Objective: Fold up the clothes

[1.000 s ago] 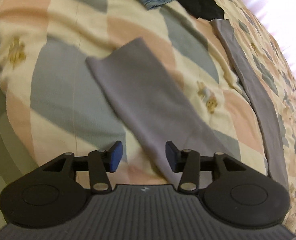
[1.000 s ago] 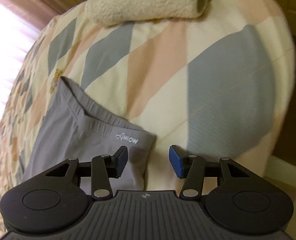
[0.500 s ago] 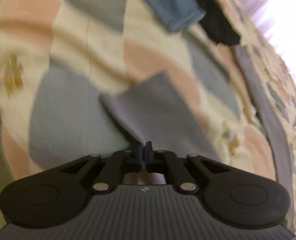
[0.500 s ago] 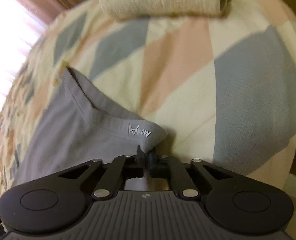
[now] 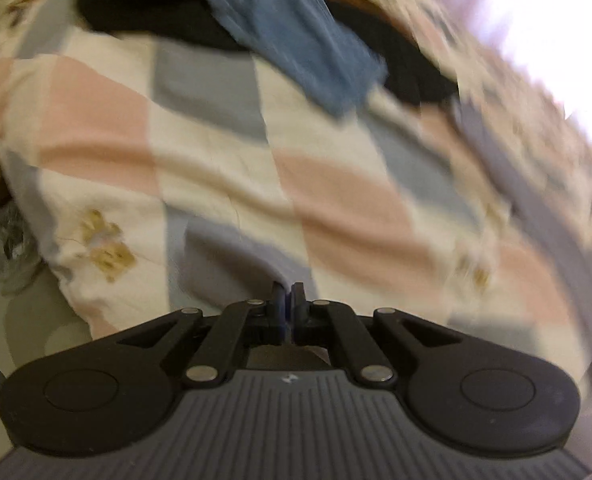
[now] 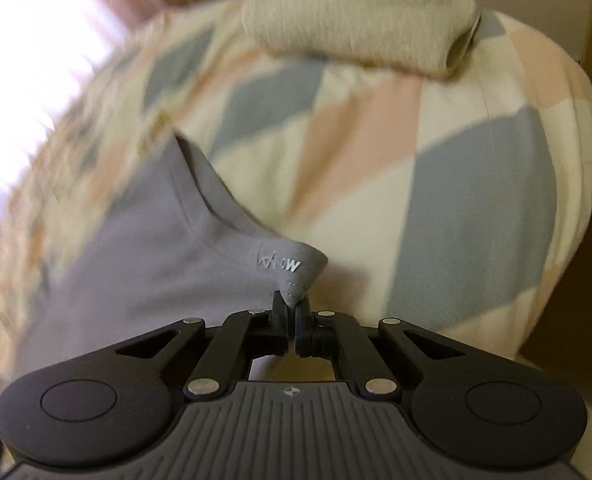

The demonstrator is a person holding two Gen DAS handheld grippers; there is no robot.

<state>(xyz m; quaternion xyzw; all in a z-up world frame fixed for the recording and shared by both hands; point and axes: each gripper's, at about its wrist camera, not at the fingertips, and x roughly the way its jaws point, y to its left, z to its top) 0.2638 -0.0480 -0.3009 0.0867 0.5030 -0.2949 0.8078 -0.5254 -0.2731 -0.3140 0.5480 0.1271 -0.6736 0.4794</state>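
Patchwork quilt of cream, pink and grey-blue diamonds [image 6: 436,208] is spread over the bed as the work surface. Grey stretch-fabric trousers [image 6: 143,248] are laid long across the quilt, waistband corner with white logo lifted off it. Right gripper [image 6: 291,314] is clamped on that waistband corner. Left gripper [image 5: 287,306] is closed on what is judged to be the grey leg end [image 5: 215,264], blurred, contact partly hidden. No fold is seen made yet; both ends are only pinched, full fold is left. Blue denim piece [image 5: 304,48] and black garment [image 5: 143,4] lie at the quilt's far side, unfolded; cream fleece bundle [image 6: 360,20] too. Both grippers are pitched steeply down at the quilt.
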